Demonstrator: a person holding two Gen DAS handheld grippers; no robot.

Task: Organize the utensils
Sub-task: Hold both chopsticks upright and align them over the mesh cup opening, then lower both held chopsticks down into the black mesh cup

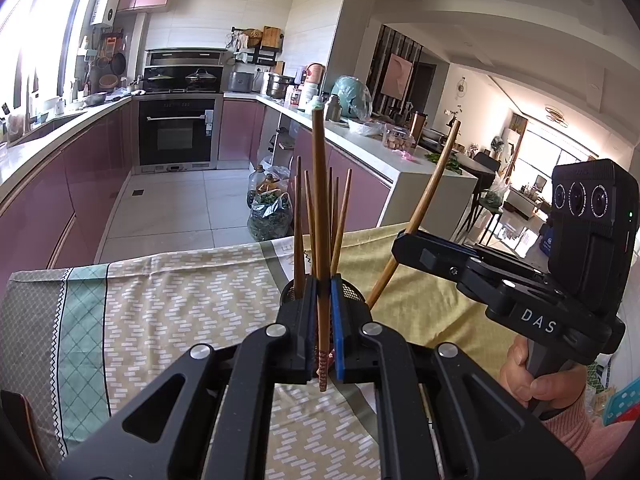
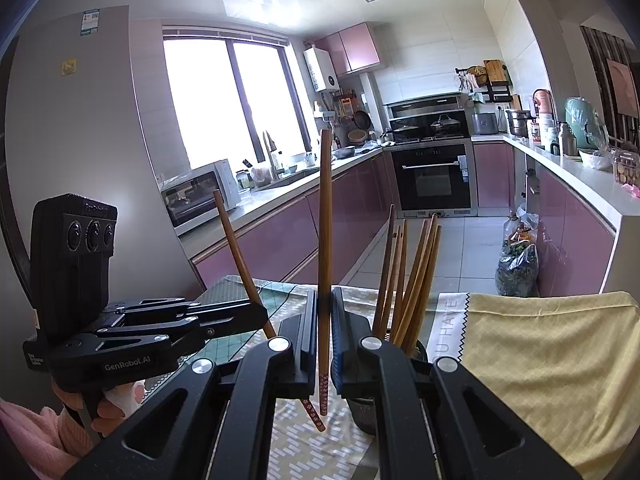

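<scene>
My left gripper (image 1: 322, 284) is shut on a brown chopstick (image 1: 320, 208), held upright just in front of a dark mesh holder (image 1: 354, 292) with several chopsticks in it. My right gripper (image 2: 324, 300) is shut on another brown chopstick (image 2: 325, 220), also upright, to the left of the same holder (image 2: 418, 350). In the left wrist view the right gripper (image 1: 404, 240) is at the right with its chopstick (image 1: 430, 196) tilted. In the right wrist view the left gripper (image 2: 256, 312) is at the left with its chopstick (image 2: 240, 256) leaning.
A patterned cloth (image 1: 168, 312) covers the table, with a yellow cloth (image 2: 540, 352) on its right part. Beyond the table edge are the tiled kitchen floor, pink cabinets (image 2: 280, 240), an oven (image 1: 176, 132) and bags on the floor (image 1: 270, 216).
</scene>
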